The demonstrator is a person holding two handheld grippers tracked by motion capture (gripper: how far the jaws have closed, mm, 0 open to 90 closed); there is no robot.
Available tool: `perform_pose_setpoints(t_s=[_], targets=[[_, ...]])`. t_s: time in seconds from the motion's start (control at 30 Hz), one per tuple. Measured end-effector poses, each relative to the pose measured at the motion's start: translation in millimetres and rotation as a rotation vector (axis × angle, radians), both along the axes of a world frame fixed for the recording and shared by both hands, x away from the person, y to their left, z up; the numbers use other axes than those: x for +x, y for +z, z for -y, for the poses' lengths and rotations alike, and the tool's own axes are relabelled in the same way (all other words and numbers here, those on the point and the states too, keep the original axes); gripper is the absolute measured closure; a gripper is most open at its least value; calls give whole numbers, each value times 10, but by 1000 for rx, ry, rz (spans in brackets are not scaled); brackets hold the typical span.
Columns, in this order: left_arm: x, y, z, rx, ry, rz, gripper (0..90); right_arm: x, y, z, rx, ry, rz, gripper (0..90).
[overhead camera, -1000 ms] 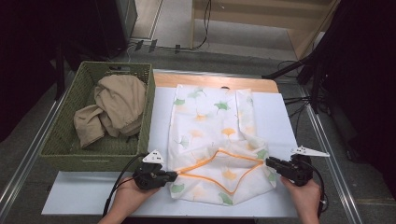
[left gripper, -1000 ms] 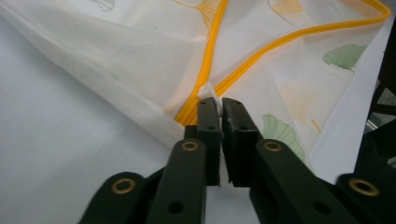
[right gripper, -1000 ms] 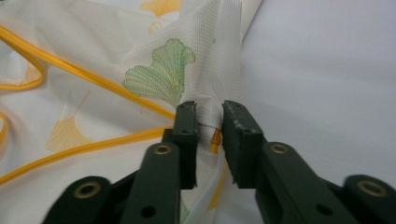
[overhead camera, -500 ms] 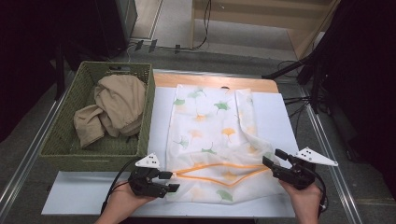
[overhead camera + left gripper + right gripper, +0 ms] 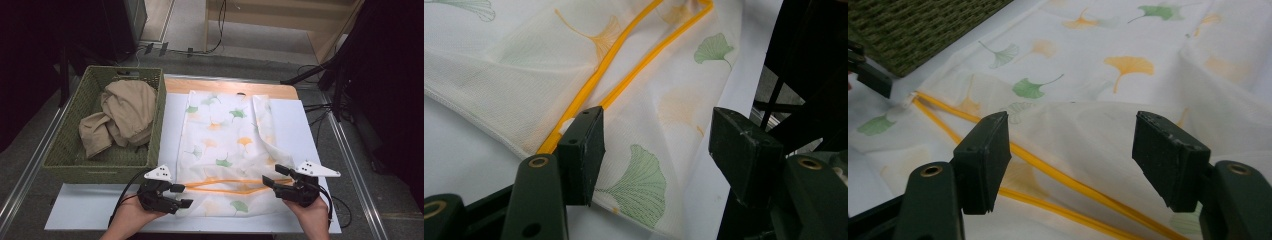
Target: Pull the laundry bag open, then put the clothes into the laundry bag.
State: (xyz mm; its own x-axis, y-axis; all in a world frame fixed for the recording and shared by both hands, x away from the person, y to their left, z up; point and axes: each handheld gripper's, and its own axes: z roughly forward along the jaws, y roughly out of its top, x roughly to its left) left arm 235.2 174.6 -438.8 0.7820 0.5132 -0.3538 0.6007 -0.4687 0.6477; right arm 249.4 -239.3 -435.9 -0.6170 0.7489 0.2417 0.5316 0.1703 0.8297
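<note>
Worktop point(image 5: 320, 150) with a white sheet over it carries a green woven basket point(image 5: 65, 150) at the left holding a crumpled beige garment point(image 5: 122, 115); just beside the basket, the white garment point(image 5: 225, 135) with ginkgo-leaf print lies spread flat down the middle of the worktop, its near end folded up so that the orange trim point(image 5: 225, 182) runs across as a narrow loop. Step in hand, as judged: first fold laid and being let go. Left gripper point(image 5: 181, 196) sits at the near-left edge of the fold, right gripper point(image 5: 272, 176) at the near-right; both sets of fingers have just been opening and stand apart, the cloth lying beneath and between them but not pinched, left fingers point(image 5: 581, 150) one side resting by the trim, right fingers point(image 5: 983, 160) hovering above it. Next move likely calls for regripping at a fresh edge, probably a side of the folded garment, taking both layers together so the fold does not slip
</note>
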Motion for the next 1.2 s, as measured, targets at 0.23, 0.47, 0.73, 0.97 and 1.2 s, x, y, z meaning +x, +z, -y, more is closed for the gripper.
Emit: perform_pose_setpoints(t_s=[0.23,0.47,0.73,0.97,1.2], targets=[[-10,17,-16,-17,3,0,397,10,-15,-86,24,32,-23,253],[-33,20,-7,-11,-13,7,390,8,-47,-206,-1,69,-24,214],[-40,20,-22,-29,-6,-5,387,22,-105,-351,-17,142,-44,276],[-67,26,-50,-30,4,0,388,63,-154,-476,-77,165,-30,274],[-85,22,-76,-29,11,1,389,159,-257,-539,-126,165,-56,271]])
